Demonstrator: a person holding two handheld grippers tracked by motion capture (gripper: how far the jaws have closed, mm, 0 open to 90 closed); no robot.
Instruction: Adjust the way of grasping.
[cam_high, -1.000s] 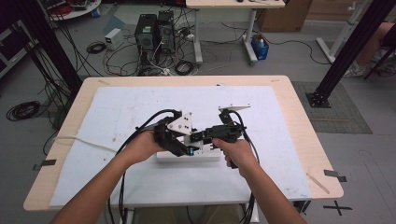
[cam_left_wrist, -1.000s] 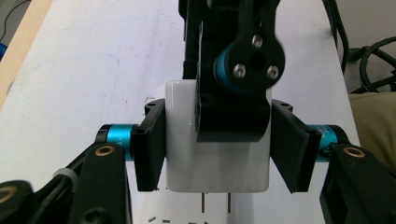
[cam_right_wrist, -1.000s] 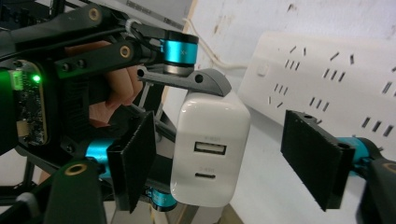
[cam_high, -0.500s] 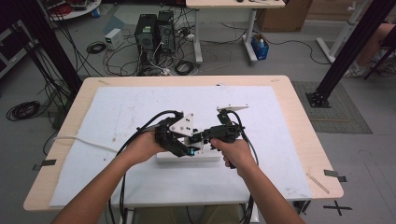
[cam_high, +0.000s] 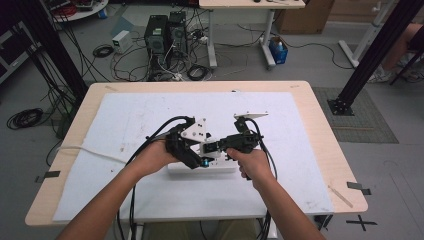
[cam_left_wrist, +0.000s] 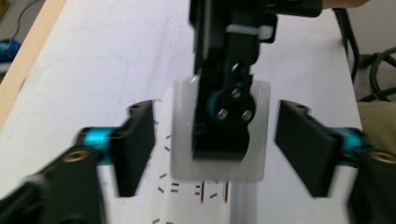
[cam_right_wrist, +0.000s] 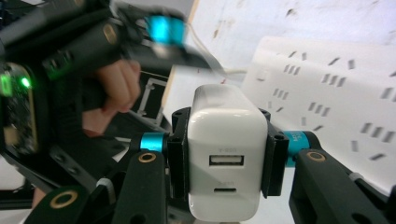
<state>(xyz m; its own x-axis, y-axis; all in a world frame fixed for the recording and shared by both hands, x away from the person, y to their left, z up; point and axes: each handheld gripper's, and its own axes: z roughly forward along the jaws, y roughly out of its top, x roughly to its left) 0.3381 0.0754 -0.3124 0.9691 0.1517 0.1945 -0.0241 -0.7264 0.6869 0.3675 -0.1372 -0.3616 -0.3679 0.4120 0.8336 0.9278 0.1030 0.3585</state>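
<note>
A wooden table (cam_high: 320, 117) stands on the grey floor. A big white sheet (cam_high: 150, 115) covers most of its top. A long white power strip (cam_high: 200, 168) lies on the sheet, near the front edge. Black cables (cam_high: 150, 137) also rest on the sheet.

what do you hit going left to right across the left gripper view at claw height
left jaw pad → white charger with the right claw clamped on it → right jaw pad, all over the white power strip
</note>
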